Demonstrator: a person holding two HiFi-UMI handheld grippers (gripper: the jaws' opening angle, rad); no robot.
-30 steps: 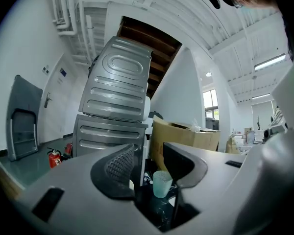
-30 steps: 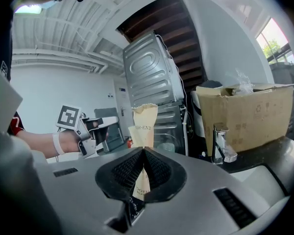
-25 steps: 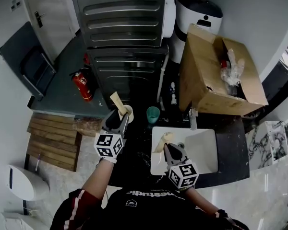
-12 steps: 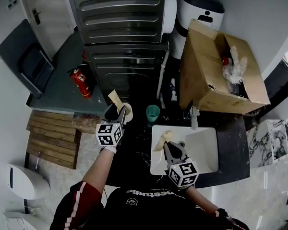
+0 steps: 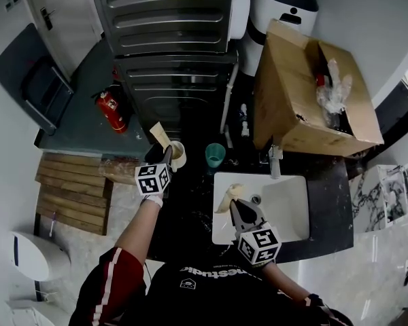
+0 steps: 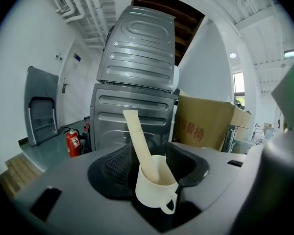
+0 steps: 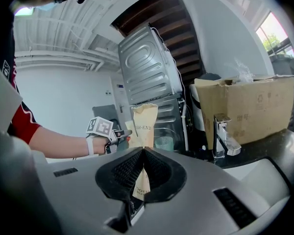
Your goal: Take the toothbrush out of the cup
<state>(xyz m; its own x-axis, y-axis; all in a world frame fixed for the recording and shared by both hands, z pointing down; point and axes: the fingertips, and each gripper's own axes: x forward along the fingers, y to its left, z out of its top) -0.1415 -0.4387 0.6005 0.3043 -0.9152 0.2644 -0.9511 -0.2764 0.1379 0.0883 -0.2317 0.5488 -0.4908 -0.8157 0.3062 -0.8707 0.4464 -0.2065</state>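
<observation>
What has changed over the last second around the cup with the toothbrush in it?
The left gripper moved up the head view to the cream cup. Its jaws have just been opening, and the cup now stands between them, not gripped. The wrapped toothbrush stayed leaning in the cup. The right gripper stayed shut on its paper packet over the sink.

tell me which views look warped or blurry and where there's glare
Head view: sharp, mild bowing at the edges. Left gripper view: heavy fisheye, black corners, cup crisp. Right gripper view: same fisheye, window glaring at upper right.
</observation>
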